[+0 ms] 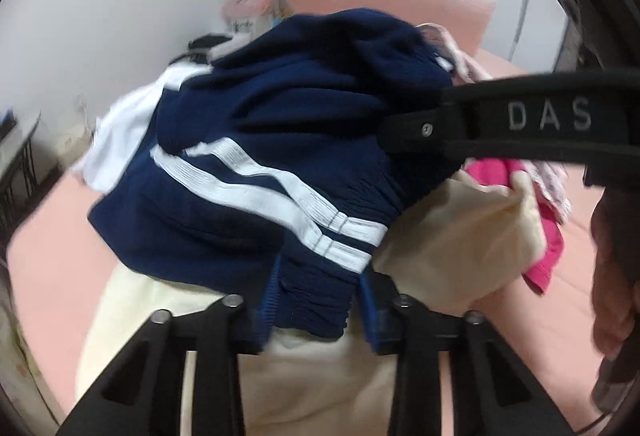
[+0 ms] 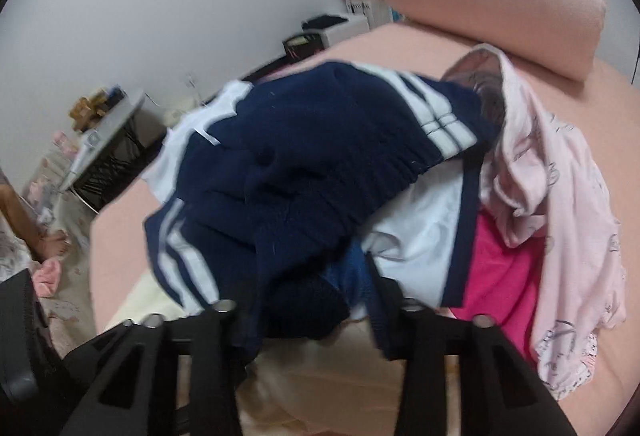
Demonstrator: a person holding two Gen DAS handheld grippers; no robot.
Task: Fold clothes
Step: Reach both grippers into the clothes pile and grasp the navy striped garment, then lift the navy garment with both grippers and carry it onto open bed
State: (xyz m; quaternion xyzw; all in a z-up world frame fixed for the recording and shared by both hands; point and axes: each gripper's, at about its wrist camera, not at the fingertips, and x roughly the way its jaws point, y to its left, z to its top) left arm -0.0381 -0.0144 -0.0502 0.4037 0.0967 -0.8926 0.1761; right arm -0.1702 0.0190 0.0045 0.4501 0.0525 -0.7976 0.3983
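Navy knit fabric is sitting pinched between the blue pads of the left gripper (image 1: 316,310), which is clamping the elastic waistband of the navy track pants (image 1: 256,163). The right gripper (image 2: 316,306) is closing on another bunched part of that waistband. Motion blur is softening everything. The pants are hanging over a cream garment (image 1: 452,232), a pink shirt (image 2: 560,195) and the pink bedsheet (image 2: 400,47). "DAS" is showing on the right gripper's arm.
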